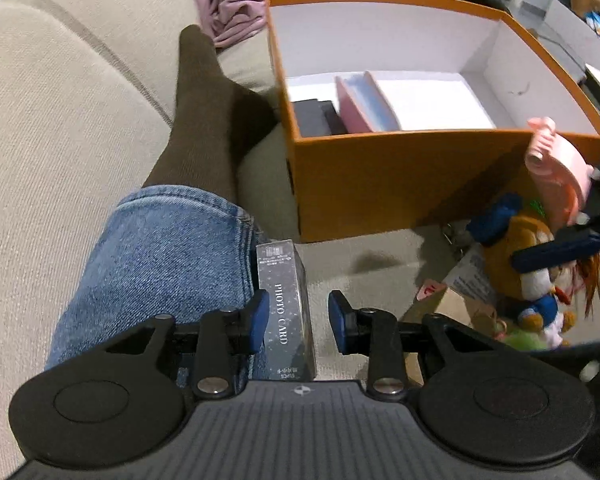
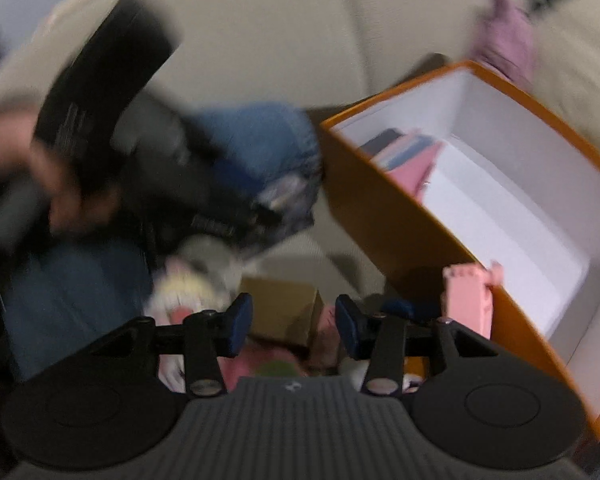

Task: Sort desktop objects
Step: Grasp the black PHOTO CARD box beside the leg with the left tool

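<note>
My left gripper (image 1: 299,322) is open around a dark grey box marked PHOTO CARD (image 1: 286,308); the box touches the left pad, with a gap to the right pad. An orange box (image 1: 380,188) with a white inside stands ahead, holding pink (image 1: 356,110) and dark boxes. My right gripper (image 2: 294,326) is open and empty above a brown cardboard box (image 2: 282,310) and soft toys. The right wrist view is blurred. The orange box (image 2: 384,216) lies to its right, a pink item (image 2: 466,300) at its near wall.
A beige sofa (image 1: 60,100) lies under everything. A jeans leg with a dark sock (image 1: 204,120) lies left of the orange box. A plush toy (image 1: 528,276) and a pink item (image 1: 556,164) are at right, beside the other gripper. Pink cloth (image 1: 232,4) lies behind.
</note>
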Motion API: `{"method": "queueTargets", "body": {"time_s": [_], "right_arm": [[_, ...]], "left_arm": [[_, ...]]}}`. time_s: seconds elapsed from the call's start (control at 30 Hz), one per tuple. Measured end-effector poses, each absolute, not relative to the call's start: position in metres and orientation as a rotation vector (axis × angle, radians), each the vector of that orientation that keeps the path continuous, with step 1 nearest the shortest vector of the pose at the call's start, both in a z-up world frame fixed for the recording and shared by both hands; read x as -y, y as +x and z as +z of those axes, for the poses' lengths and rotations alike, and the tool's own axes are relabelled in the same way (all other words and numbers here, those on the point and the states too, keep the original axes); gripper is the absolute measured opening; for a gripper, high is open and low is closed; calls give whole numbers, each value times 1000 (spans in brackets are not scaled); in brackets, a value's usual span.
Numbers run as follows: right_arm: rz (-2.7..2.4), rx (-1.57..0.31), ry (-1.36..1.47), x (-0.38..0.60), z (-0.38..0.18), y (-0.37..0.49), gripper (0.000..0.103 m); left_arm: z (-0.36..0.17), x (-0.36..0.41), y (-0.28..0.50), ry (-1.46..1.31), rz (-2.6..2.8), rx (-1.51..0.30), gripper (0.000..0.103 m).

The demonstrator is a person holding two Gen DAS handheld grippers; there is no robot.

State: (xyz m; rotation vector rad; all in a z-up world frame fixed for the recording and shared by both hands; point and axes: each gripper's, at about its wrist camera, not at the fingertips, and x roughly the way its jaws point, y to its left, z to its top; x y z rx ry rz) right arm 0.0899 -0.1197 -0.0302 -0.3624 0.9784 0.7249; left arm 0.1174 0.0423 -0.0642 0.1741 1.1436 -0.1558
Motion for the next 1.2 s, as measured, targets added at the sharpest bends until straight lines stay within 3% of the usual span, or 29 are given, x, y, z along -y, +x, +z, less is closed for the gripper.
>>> {"method": "queueTargets", "body": {"time_s": [0.17, 0.3, 0.37, 0.53, 0.6, 0.67, 0.83, 0.93, 1.2], "right_arm": [[872, -938, -637, 97, -35, 78, 57], [944, -892, -829, 81, -44, 81, 69], [970, -878, -894, 76, -50, 83, 69], [1023, -882, -943, 72, -63, 84, 69], [1023, -882, -950, 70, -69, 84, 68], [1024, -880, -954, 71, -72, 82, 66], [1021, -864, -933, 75, -72, 81, 65], [1017, -860, -922, 76, -73, 81, 65], [1028, -856, -901, 76, -73, 85, 65]], "left_arm": [[-62, -48, 119, 171, -178, -1171, 36], [-62, -49, 127, 182, -197, -1194, 36], [-64, -48, 132, 199, -187, -1195, 36], [-70, -48, 142, 173, -200, -1188, 55], [-70, -42, 138, 194, -210, -1177, 56], [-67, -41, 134, 175, -227, -1164, 55], [-64, -47, 129, 77, -287, -1166, 38], [-78, -40, 126, 96, -258, -1180, 44], [-80, -24, 127, 172, -208, -1146, 43]]}}
